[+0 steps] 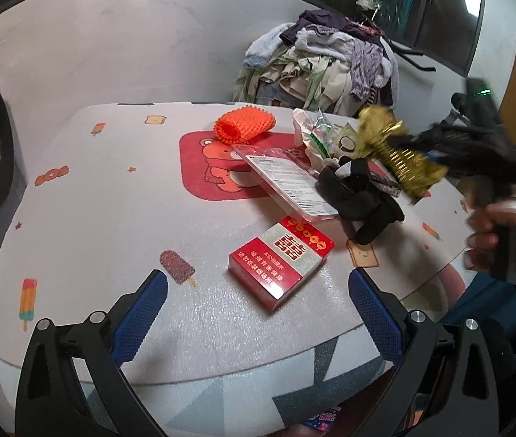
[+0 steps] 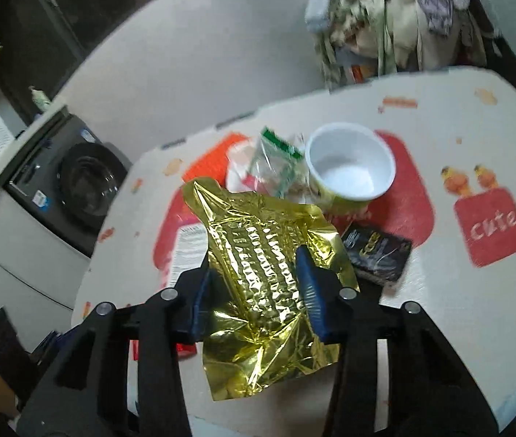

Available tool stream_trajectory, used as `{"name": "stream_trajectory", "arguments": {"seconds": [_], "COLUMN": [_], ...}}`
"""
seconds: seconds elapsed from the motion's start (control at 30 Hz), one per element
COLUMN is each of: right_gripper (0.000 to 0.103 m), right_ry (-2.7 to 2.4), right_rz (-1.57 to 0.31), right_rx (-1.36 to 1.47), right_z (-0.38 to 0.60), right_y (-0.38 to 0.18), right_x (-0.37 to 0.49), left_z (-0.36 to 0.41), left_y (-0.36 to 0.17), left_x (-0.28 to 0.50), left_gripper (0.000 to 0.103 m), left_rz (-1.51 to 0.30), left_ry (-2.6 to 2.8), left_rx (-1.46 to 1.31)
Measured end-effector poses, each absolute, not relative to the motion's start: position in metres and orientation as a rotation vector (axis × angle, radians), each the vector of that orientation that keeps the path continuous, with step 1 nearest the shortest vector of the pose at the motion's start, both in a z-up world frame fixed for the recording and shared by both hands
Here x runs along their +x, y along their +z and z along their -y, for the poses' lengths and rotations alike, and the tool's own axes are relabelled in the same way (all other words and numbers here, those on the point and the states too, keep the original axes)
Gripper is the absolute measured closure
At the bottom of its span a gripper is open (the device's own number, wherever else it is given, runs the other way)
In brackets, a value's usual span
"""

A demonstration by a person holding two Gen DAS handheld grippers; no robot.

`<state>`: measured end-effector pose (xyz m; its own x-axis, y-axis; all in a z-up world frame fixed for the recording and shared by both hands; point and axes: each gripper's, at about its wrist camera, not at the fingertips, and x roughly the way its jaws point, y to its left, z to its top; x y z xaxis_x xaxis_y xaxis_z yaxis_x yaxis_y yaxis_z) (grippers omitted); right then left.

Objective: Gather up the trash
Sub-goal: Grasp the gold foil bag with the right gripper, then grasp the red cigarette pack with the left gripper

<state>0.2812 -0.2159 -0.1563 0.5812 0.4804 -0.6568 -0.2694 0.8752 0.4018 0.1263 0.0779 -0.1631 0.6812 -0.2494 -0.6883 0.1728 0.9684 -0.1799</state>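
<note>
My right gripper [image 2: 254, 266] is shut on a crumpled gold foil wrapper [image 2: 258, 291] and holds it above the table. In the left wrist view the same gold wrapper [image 1: 396, 153] hangs blurred at the right, in the right gripper [image 1: 436, 153] held by a hand [image 1: 501, 233]. My left gripper [image 1: 258, 276] stands open low over the table's near edge. A red cigarette box [image 1: 281, 260] lies just beyond its fingertips. Further trash lies behind: a clear plastic package [image 1: 287, 185], an orange foam net [image 1: 245, 125], a green-and-white plastic bag [image 2: 279, 160] and a white cup [image 2: 352, 167].
A black cloth [image 1: 359, 204] and a black box [image 2: 378, 255] lie on the cartoon-print table cover [image 1: 112, 200]. A pile of clothes [image 1: 330, 62] rises behind the table. A washing machine [image 2: 75, 182] stands to the left.
</note>
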Motion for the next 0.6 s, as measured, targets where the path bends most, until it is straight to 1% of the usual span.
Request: {"name": "stream_trajectory", "arguments": {"seconds": [0.13,0.33,0.37,0.4,0.43,0.5,0.6], "right_gripper": [0.059,0.059,0.059,0.059,0.059,0.059,0.059], "right_ry": [0.458,0.453,0.444,0.436,0.433,0.430,0.425], "right_rz": [-0.771,-0.749,-0.749,-0.750,-0.752,-0.754,-0.755], "right_rx": [0.253,0.246,0.241,0.235,0.232,0.237,0.241], "right_z": [0.227,0.239,0.241,0.242,0.243,0.246,0.250], "right_y": [-0.138,-0.136,-0.138,-0.139,-0.140,-0.142,-0.145], "right_x": [0.256,0.238,0.236,0.234,0.233,0.230,0.227], "left_z": [-0.069,-0.043,-0.041,-0.037,-0.032,-0.026,-0.020], "left_y": [-0.170,-0.185,-0.187,-0.188,-0.191,-0.196,-0.199], "left_x": [0.141,0.173,0.177,0.182,0.189,0.198,0.210], "left_gripper": [0.006,0.006,0.008,0.013,0.014,0.016,0.016], "left_rz": [-0.816,-0.863,-0.866,-0.872,-0.885,-0.902,-0.914], "left_ry": [-0.276,-0.350,-0.358,-0.366,-0.376,-0.386,-0.422], "left_rx": [-0.073,0.135,0.155,0.179,0.213,0.251,0.259]}}
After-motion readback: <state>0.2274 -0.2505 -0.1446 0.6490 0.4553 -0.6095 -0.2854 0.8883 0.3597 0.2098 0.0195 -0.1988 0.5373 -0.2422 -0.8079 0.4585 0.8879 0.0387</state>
